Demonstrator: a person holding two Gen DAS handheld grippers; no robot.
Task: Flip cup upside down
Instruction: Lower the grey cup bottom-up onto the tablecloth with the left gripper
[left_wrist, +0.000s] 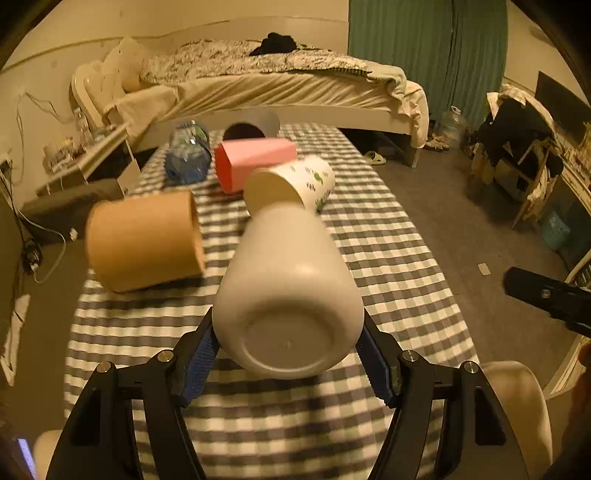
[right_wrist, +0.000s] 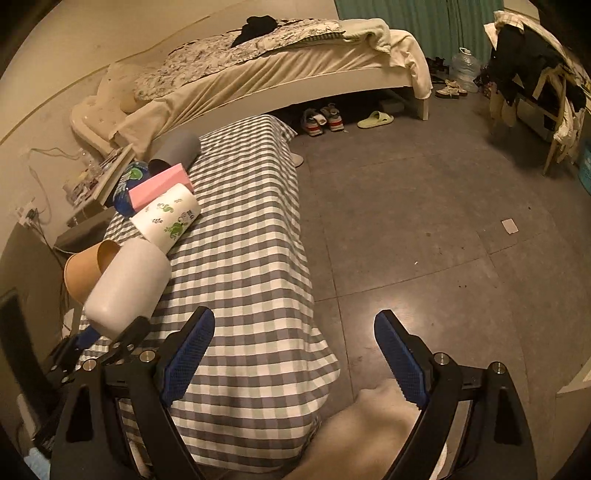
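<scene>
My left gripper (left_wrist: 288, 332) is shut on a plain white cup (left_wrist: 286, 295), held on its side above the checked tablecloth (left_wrist: 388, 258), with its flat base facing the camera and its mouth pointing away. The same white cup (right_wrist: 127, 280) shows at the left of the right wrist view, with the left gripper (right_wrist: 110, 332) behind it. My right gripper (right_wrist: 295, 350) is open and empty, over the table's right edge and the floor. It shows as a black tip (left_wrist: 546, 295) at the right of the left wrist view.
On the table lie a tan cup (left_wrist: 144, 240), a white cup with green print (left_wrist: 295, 181), a pink box (left_wrist: 255, 162), a water bottle (left_wrist: 188, 155) and a grey cup (left_wrist: 255, 125). A bed (left_wrist: 277, 81) stands beyond; a chair with clothes (right_wrist: 535, 66) is at right.
</scene>
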